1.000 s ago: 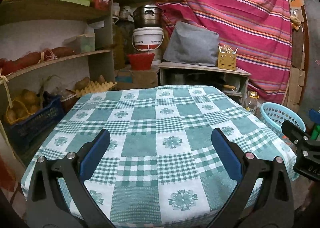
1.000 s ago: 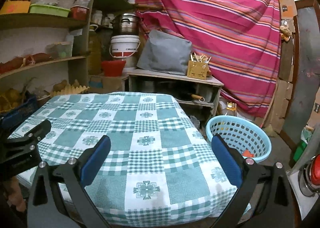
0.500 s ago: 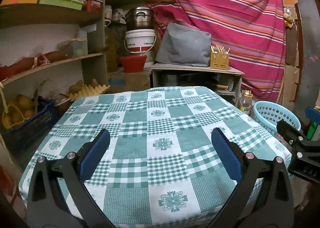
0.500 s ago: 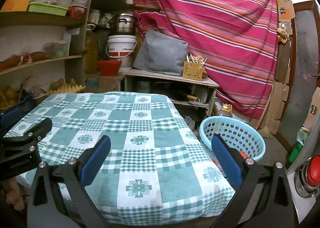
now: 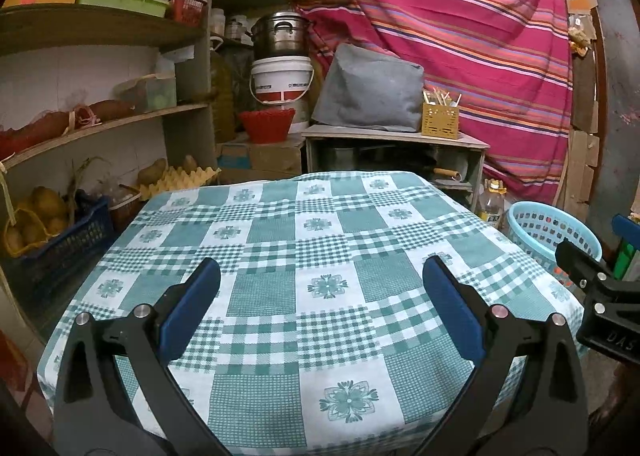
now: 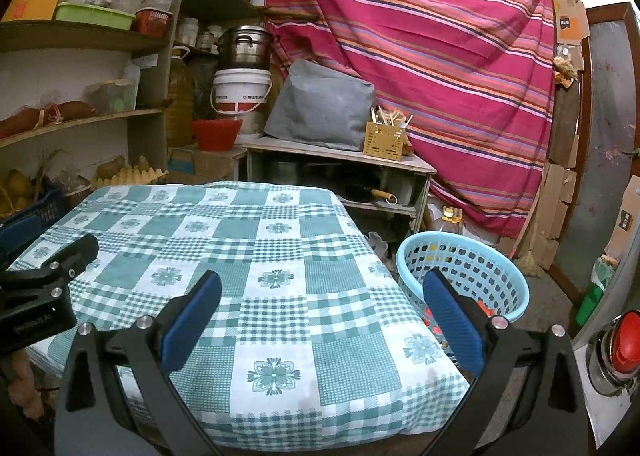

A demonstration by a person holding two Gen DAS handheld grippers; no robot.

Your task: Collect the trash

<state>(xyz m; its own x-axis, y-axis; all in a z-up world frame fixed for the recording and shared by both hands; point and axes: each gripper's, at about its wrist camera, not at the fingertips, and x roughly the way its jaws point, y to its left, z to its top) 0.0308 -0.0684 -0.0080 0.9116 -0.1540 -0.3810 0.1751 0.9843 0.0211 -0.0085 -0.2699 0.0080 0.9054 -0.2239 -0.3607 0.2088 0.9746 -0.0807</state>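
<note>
A table with a green and white checked cloth point(image 5: 320, 256) fills the middle of both views point(image 6: 240, 256); no trash shows on it. A light blue plastic basket point(image 6: 472, 268) stands on the floor right of the table, with red and orange bits inside; it also shows in the left wrist view point(image 5: 548, 228). My left gripper point(image 5: 320, 288) is open and empty over the table's near edge. My right gripper point(image 6: 320, 292) is open and empty over the table's near right corner, its right finger in front of the basket.
Wooden shelves point(image 5: 100, 27) with boxes, potatoes and a blue crate point(image 5: 60, 244) line the left wall. A low cabinet point(image 5: 396, 151) with a grey bag stands behind the table. A striped red cloth point(image 6: 420, 35) hangs at the back. A red-topped metal can point(image 6: 620, 348) is at right.
Both grippers have drawn back from the table and risen slightly, so the table looks smaller and farther. Both stay open and empty.
</note>
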